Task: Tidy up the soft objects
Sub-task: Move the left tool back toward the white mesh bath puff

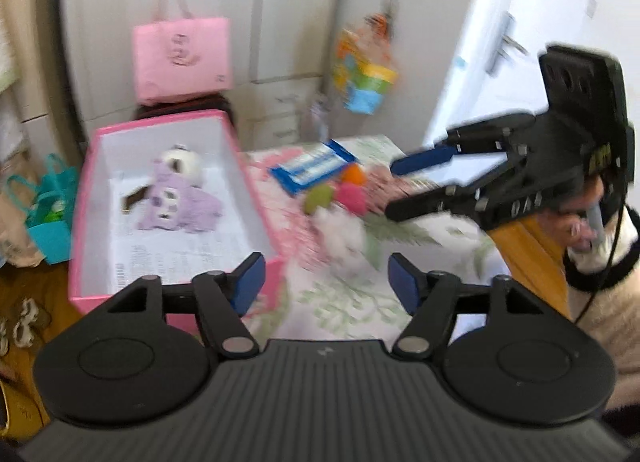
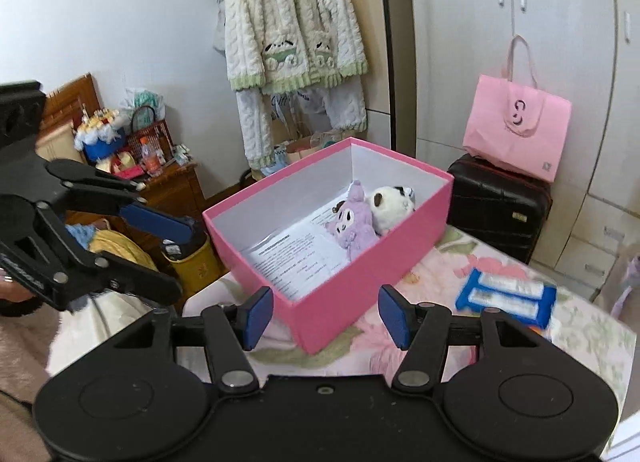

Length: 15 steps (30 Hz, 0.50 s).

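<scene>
An open pink box stands on a floral bedcover. Inside it lie a purple plush and a panda plush on printed paper. On the cover beside the box lie a white fluffy toy, blurred, and green, pink and orange soft balls. My left gripper is open and empty, just short of the white toy. My right gripper is open and empty over the box's near corner.
A blue wipes packet lies on the cover. A pink bag sits on a black suitcase by the wardrobe. A teal bag stands left of the box. A fluffy cardigan hangs behind.
</scene>
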Tool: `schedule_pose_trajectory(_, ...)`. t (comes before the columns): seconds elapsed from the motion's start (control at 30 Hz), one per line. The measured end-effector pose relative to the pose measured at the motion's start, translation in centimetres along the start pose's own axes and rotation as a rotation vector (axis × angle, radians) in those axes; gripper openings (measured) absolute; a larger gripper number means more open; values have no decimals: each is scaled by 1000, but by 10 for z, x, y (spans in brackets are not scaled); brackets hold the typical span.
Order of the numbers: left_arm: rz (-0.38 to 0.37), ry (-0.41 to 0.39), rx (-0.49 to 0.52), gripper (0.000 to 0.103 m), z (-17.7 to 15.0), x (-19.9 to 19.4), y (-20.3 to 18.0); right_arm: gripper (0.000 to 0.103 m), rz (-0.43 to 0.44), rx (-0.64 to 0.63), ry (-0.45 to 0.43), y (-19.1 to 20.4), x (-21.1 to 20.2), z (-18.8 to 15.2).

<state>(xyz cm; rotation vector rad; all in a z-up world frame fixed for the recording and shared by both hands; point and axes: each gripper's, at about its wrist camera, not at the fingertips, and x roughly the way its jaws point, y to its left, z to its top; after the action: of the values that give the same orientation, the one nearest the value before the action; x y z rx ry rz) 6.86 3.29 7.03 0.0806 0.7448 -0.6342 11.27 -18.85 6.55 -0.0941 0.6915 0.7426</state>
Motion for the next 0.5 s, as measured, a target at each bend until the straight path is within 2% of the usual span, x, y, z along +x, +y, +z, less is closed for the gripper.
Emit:
schedule_pose_trajectory(0.13, -30, 44, 57, 69, -1, 20, -23, 68, -11, 54, -36, -17, -26, -24)
schedule_pose_trajectory(0.3, -67, 75, 74, 69, 3, 49, -42, 70, -40, 108, -68, -40, -42, -55)
schedule_pose_trajectory(0.5, -12, 64, 146, 70, 7, 85, -61, 71, -131, 138, -96, -68, -46, -86)
